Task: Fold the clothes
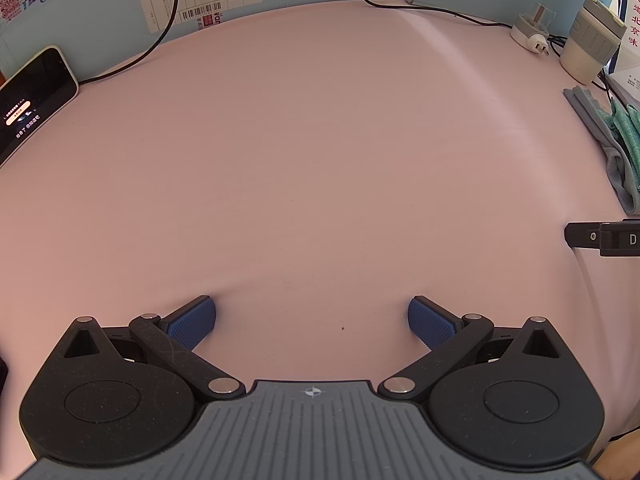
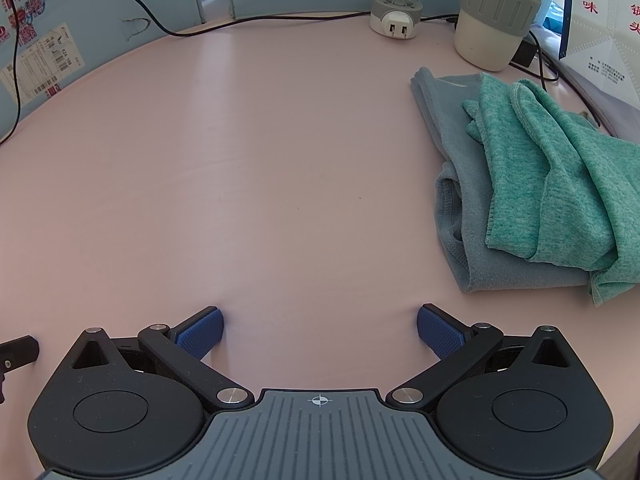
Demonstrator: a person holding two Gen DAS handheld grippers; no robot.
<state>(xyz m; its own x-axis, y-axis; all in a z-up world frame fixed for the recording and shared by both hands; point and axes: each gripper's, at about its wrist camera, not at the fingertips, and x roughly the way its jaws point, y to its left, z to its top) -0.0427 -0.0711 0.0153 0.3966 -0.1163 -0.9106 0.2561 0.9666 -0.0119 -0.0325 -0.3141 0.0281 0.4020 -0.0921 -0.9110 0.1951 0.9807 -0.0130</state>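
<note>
A crumpled teal cloth lies on top of a grey-blue cloth at the right side of the pink table. In the left wrist view the same pile shows at the far right edge, teal cloth over grey cloth. My right gripper is open over bare table, left of and nearer than the pile, with nothing between its blue pads. Just as empty, my left gripper is open above the pink table. A black part of the right gripper shows at the left view's right edge.
A lit phone lies at the table's far left. A black cable runs along the back. A white plug adapter and a grey-and-cream cup stand at the back right, near blue cardboard walls and a printed box.
</note>
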